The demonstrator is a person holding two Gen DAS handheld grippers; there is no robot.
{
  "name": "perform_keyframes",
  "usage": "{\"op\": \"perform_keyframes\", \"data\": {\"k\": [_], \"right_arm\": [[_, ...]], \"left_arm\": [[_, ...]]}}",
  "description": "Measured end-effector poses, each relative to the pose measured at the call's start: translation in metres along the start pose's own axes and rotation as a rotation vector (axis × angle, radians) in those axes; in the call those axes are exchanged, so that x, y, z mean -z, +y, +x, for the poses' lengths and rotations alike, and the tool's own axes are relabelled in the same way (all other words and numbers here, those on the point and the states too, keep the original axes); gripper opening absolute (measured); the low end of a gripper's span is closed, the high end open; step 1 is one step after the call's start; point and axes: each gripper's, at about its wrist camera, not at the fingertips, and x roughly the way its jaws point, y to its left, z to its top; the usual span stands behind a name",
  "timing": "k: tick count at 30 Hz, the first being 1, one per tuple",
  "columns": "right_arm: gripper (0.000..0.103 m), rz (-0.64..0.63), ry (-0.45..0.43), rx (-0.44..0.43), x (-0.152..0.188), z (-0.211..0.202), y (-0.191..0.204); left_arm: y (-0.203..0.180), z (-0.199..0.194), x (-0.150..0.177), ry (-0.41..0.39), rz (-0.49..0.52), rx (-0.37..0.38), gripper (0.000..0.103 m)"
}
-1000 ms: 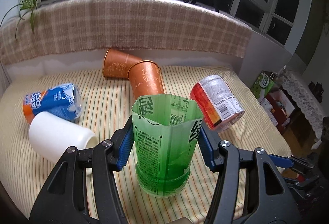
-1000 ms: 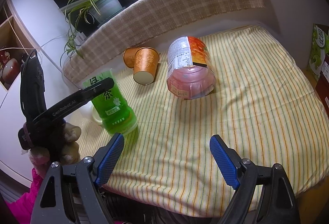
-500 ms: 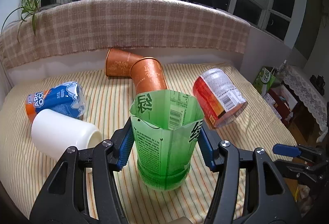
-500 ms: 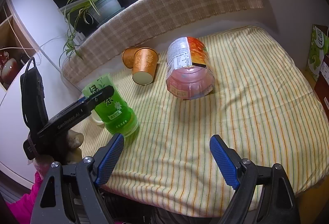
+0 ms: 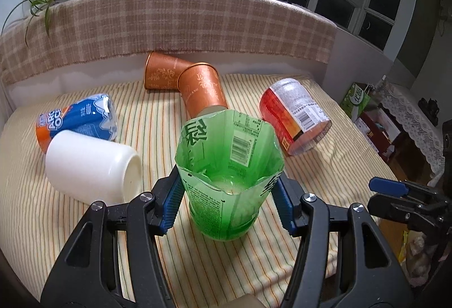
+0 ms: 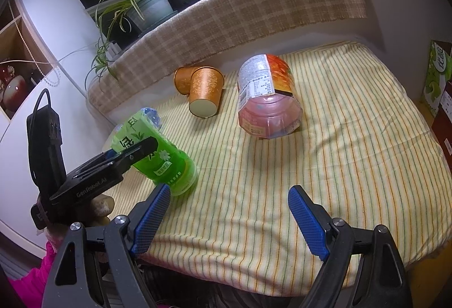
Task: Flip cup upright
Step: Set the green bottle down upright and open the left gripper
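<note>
Left wrist view first: the left gripper [image 5: 228, 203] is clamped on the green cup [image 5: 228, 181], blue pads pressing its thin plastic wall from both sides. It's really a cut-down tea bottle, translucent, with a jagged cut rim and printed label. The open mouth faces up and the base sits on the striped cloth [image 5: 158, 121], so my guess is the grip is just steadying it while it settles upright. Around it, all on their sides: a smooth white cup [image 5: 90, 166], a crinkly blue bottle cup [image 5: 79, 117], two copper-coloured paper cups [image 5: 183, 87] touching each other, and a red-labelled clear cup [image 5: 293, 116].

Right wrist view: the right gripper [image 6: 228, 220] has its jaws wide apart with nothing between them, hovering at the near edge of the bed, probably just waiting. From here the green cup [image 6: 166, 164] looks tilted rather than truly vertical, though the fisheye may exaggerate that. The left gripper [image 6: 124, 158] grips it around mid-height. The cloth looks soft and slightly rumpled, so a light cup could tip when released.
</note>
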Motion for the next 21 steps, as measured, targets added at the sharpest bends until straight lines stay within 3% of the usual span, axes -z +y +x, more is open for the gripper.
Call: {"op": "perform_keyframes", "data": {"k": [2,4,12,21], "right_arm": [[0.087,-0.006,-0.002,0.000,0.000,-0.001,0.002],[0.087,-0.016,-0.008,0.004,0.000,-0.002,0.005],[0.089,-0.078,-0.098,0.051,0.002,-0.016,0.022],[0.103,-0.163,-0.303,0.150,-0.001,-0.043,0.049]], "left_arm": [[0.001,0.000,0.002,0.022,-0.001,0.021,0.077],[0.001,-0.002,0.005,0.021,0.009,0.019,0.084],[0.006,-0.033,0.021,-0.036,0.043,-0.039,0.090],[0.012,-0.096,0.026,-0.257,0.043,-0.188,0.091]]}}
